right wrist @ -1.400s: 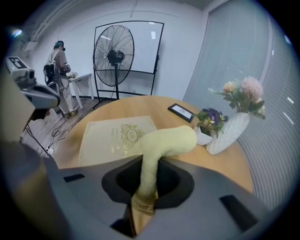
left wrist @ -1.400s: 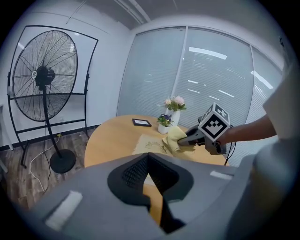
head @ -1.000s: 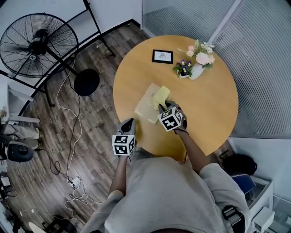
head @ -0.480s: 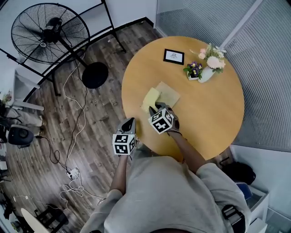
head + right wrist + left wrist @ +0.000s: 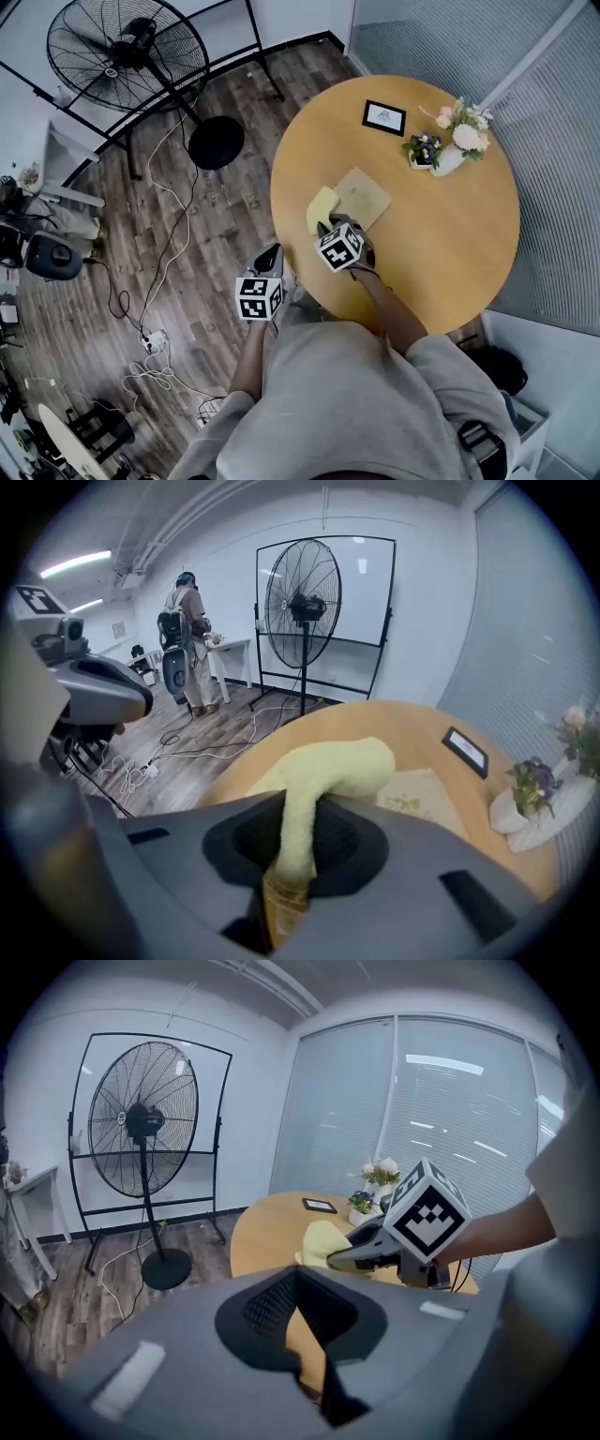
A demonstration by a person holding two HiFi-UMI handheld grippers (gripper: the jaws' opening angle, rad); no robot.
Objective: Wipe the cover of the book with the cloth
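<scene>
A tan book (image 5: 366,196) lies flat on the round wooden table (image 5: 441,244), also seen in the right gripper view as the book (image 5: 424,801). A yellow cloth (image 5: 321,207) rests at the book's left edge, mostly on the tabletop. My right gripper (image 5: 332,225) is shut on the cloth (image 5: 330,769), which bulges out ahead of the jaws. My left gripper (image 5: 270,255) hangs off the table's near-left edge, over the floor, its jaws together with nothing in them. The left gripper view shows the right gripper (image 5: 354,1252) holding the cloth (image 5: 320,1238).
A small picture frame (image 5: 385,116) and a vase of flowers (image 5: 453,141) stand at the table's far side. A large standing fan (image 5: 131,52) with a round base (image 5: 215,142) is on the wooden floor to the left, with cables (image 5: 159,281). A person (image 5: 192,639) stands far off.
My right gripper swept the cloth leftward across the book, from its right part to its left edge. The left gripper stayed by the table's edge. My head view shifted.
</scene>
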